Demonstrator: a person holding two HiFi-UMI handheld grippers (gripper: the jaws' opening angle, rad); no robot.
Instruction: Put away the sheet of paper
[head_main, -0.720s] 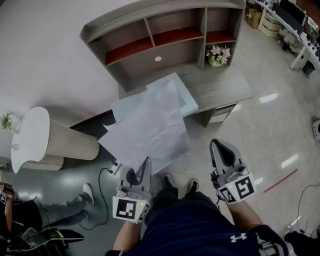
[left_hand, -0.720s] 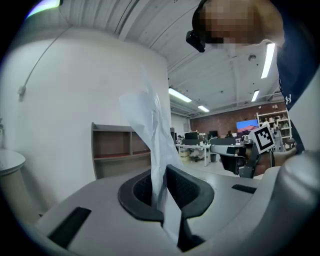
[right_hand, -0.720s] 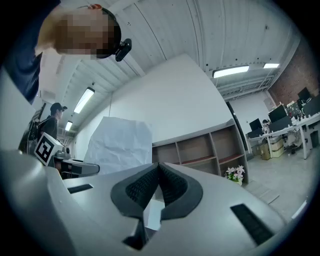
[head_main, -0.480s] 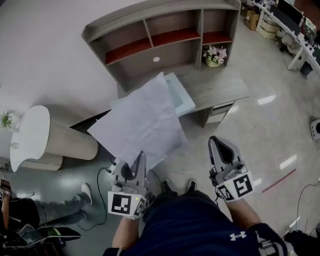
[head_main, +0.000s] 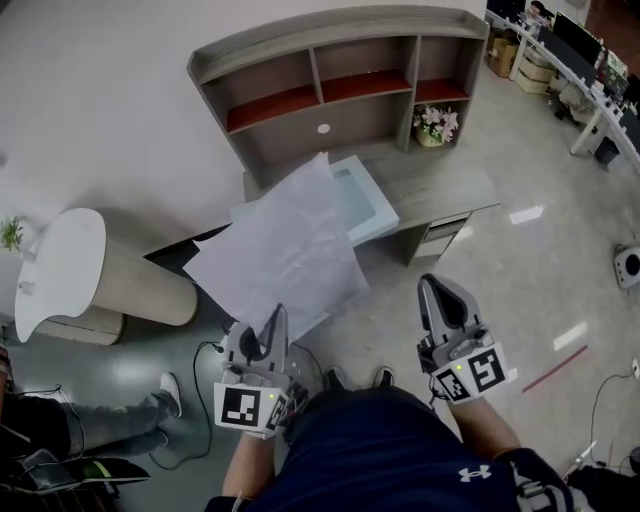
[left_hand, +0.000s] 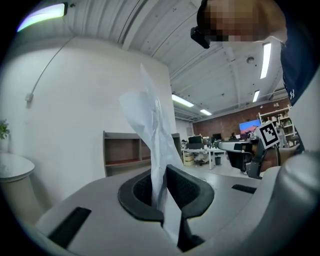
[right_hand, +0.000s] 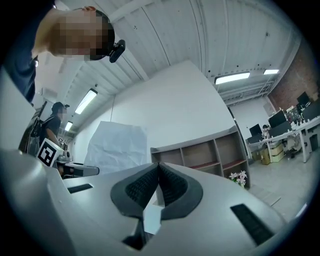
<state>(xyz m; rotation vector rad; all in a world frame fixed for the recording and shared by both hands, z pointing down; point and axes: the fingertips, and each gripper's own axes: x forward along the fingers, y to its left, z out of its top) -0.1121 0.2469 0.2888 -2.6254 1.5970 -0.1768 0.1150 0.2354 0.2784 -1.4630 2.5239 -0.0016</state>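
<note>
A large, creased white sheet of paper (head_main: 280, 255) stands up from my left gripper (head_main: 277, 318), which is shut on its lower edge. In the left gripper view the paper (left_hand: 152, 125) rises between the two dark pads (left_hand: 187, 190) and is pinched there by the left gripper (left_hand: 160, 186). The sheet hangs in the air in front of the grey desk (head_main: 440, 185), partly hiding a pale blue tray (head_main: 368, 200) on it. My right gripper (head_main: 436, 287) is held at the right, shut with nothing in it; its pads meet in the right gripper view (right_hand: 158, 169), where the paper (right_hand: 117, 145) shows at the left.
On the desk stands a hutch of open shelves (head_main: 330, 90) with red boards, and a pot of flowers (head_main: 433, 122) at its right end. A white round table (head_main: 55, 270) is at the left. A person's legs (head_main: 120, 420) lie on the floor at lower left.
The left gripper and the paper have shifted a little left and toward me, uncovering more of the blue tray. The right gripper has hardly moved.
</note>
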